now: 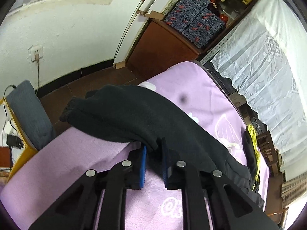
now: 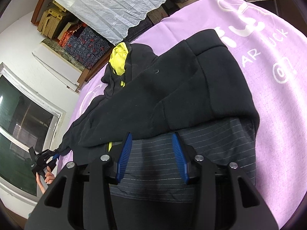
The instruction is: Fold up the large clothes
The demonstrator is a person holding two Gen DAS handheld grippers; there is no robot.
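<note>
Black fleece garment: a hooded sweatshirt point(image 2: 172, 88) with a yellow-lined hood point(image 2: 119, 61), lying on the lilac printed blanket point(image 2: 278, 115) that covers the bed; one sleeve point(image 1: 107, 111) reaches toward the blanket's edge, its cuff hanging over.
Garment state: partly folded; the body panel is doubled over, exposing a pinstriped dark lining point(image 2: 191, 159) along the near hem.
Left gripper point(image 1: 153, 153): fingers point(image 1: 143, 164) drawn together on a fold of the sleeve fabric; the cloth sits pinched between the blue pads. In the right wrist view the same tool appears at the far left, held by a hand point(image 2: 45, 178), at the sleeve end.
Right gripper point(image 2: 152, 153): fingers point(image 2: 124, 157) apart, poised over the pinstriped lining near the hem; no cloth is clamped between them.
Step in hand (judged): sleeve fold, with the sleeve secured and ready to be carried inward across the body.
Next move requires (judged): lift the sleeve clear of the blanket, lay it flat over the torso without dragging the doubled panel, and keep the hem steady with the right gripper.
Risk (judged): thick fleece may bunch or slip from a shallow pinch.
</note>
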